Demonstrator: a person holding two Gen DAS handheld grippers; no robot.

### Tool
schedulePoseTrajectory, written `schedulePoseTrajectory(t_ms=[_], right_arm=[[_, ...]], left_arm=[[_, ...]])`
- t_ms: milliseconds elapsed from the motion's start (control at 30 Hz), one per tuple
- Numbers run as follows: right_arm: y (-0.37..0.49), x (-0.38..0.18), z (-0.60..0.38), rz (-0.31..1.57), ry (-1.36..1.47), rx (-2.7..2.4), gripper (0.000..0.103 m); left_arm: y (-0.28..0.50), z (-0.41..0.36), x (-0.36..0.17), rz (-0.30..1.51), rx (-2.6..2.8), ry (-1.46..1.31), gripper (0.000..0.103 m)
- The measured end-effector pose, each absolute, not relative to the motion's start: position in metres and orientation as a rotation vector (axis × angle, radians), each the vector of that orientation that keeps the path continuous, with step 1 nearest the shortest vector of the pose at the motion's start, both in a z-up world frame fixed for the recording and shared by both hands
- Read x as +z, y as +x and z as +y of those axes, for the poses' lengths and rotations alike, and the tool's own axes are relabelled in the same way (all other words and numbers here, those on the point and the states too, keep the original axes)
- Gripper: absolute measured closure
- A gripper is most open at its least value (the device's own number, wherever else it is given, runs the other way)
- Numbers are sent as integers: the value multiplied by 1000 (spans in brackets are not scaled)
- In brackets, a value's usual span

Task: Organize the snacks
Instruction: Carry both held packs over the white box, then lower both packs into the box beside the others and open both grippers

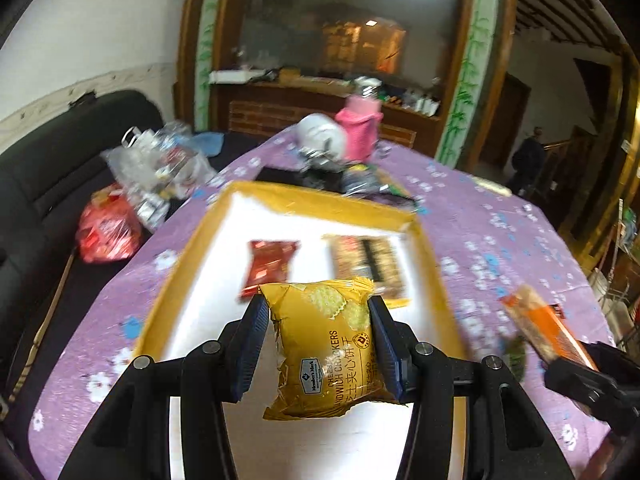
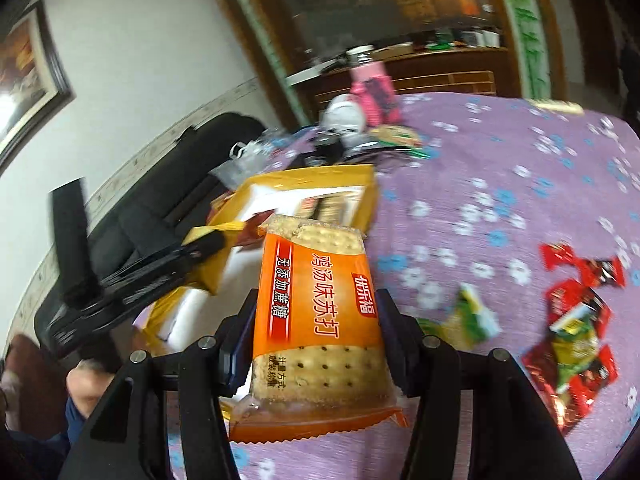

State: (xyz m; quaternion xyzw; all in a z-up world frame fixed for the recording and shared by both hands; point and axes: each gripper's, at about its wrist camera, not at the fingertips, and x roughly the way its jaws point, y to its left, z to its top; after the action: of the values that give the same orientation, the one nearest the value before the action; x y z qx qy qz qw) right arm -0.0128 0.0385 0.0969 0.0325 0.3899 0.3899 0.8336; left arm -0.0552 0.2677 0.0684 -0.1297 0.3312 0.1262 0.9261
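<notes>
Covering most of both views, a table with a purple flowered cloth runs back toward a dark wooden cabinet, and its left edge drops off beside a black sofa holding plastic bags. On the cloth sits a shallow tray with a yellow raised rim and a white floor. Two packets lie at the tray's far end, a red packet on the left and a brown striped packet on the right, apart from each other, with bare white floor nearer the camera. A wide stretch of cloth lies open to the right of the tray; at its near right, seen from the right wrist camera, lies a loose cluster of red and green snack packets. The left gripper hangs above the tray's near half, its blue-padded fingers clamped on the sides of a crinkled yellow cheese sandwich cracker packet. The right gripper hovers over the cloth just right of the tray, fingers pinching an orange soda cracker packet with clear ends showing pale dotted crackers.
</notes>
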Motion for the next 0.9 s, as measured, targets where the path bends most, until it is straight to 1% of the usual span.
schedulePoseTrajectory(t_ms=[200,467,700,900], right_arm=[[-24,89,89,860,-43,860,48],[-25,70,140,908,-221,810,48],[-22,55,157,915,-302,754,49],[-8,47,168,933,-310,723,49]], left_arm=[[-48,288,50,779,270,-274,49],[-27,301,39,892,237,-269,49],[-10,304,34,954,239,-213,49],[4,308,30,994,231,-221,49]])
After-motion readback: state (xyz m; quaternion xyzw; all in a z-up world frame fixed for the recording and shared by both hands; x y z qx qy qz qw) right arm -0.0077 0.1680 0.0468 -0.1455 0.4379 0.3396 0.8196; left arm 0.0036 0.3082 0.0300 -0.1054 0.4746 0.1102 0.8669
